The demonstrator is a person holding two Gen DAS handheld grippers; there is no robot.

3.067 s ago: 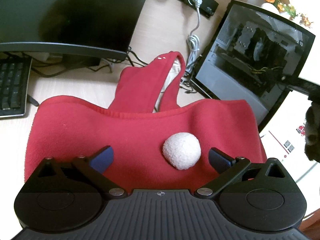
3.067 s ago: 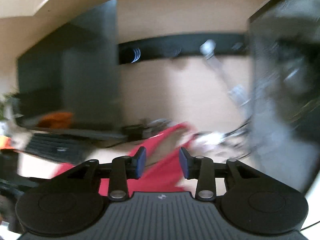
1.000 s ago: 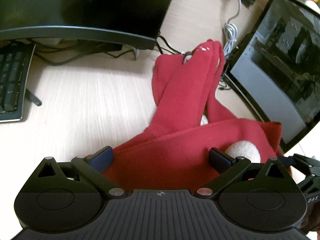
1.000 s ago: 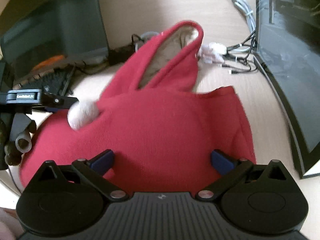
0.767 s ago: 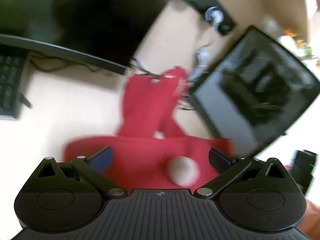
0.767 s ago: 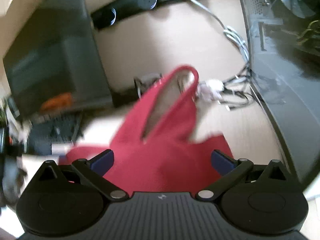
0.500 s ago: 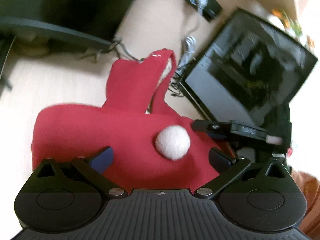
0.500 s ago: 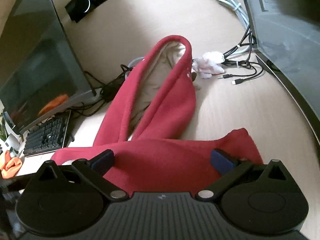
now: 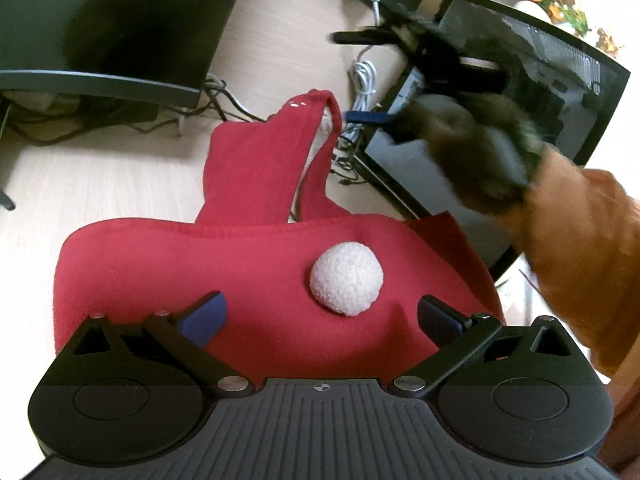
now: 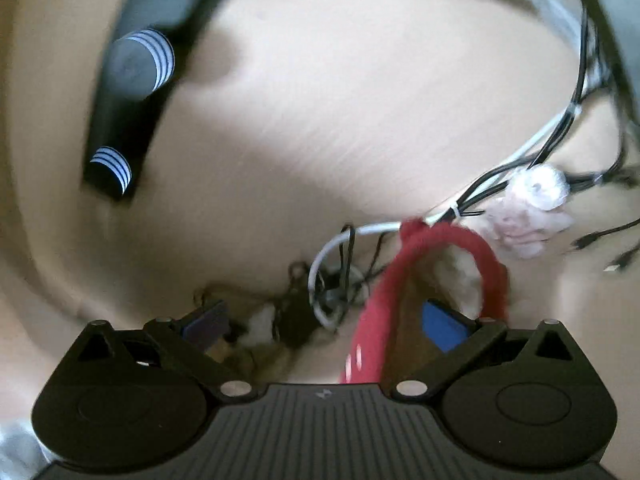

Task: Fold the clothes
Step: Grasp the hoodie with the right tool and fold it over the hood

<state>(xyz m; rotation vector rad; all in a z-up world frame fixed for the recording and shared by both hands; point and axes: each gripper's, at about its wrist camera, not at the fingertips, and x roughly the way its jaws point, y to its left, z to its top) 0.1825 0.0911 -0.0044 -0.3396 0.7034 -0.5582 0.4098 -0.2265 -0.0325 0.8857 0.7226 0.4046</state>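
Note:
A red fleece garment (image 9: 200, 272) lies flat on the light wooden desk (image 9: 100, 184), a white pompom (image 9: 346, 278) on its body. Its hood (image 9: 264, 160) points away toward the cables. My left gripper (image 9: 320, 318) hovers open over the near edge of the garment, with the pompom just ahead of its fingers. My right gripper (image 9: 356, 76), held by a dark gloved hand (image 9: 472, 152), is open at the hood's tip. In the blurred right wrist view the right gripper (image 10: 326, 324) has its blue right finger (image 10: 444, 326) inside the hood's red rim (image 10: 490, 268); nothing is pinched.
A dark monitor (image 9: 100, 20) stands at the back left and a glass-sided computer case (image 9: 520, 92) at the right. A black power strip (image 10: 132, 92), tangled cables (image 10: 332, 280) and a crumpled white wad (image 10: 528, 208) lie beyond the hood. An orange sleeve (image 9: 580, 248) crosses the right side.
My right gripper has swung forward from the garment's body to the hood tip, one finger now inside the hood opening. The left gripper and garment stay about where they were.

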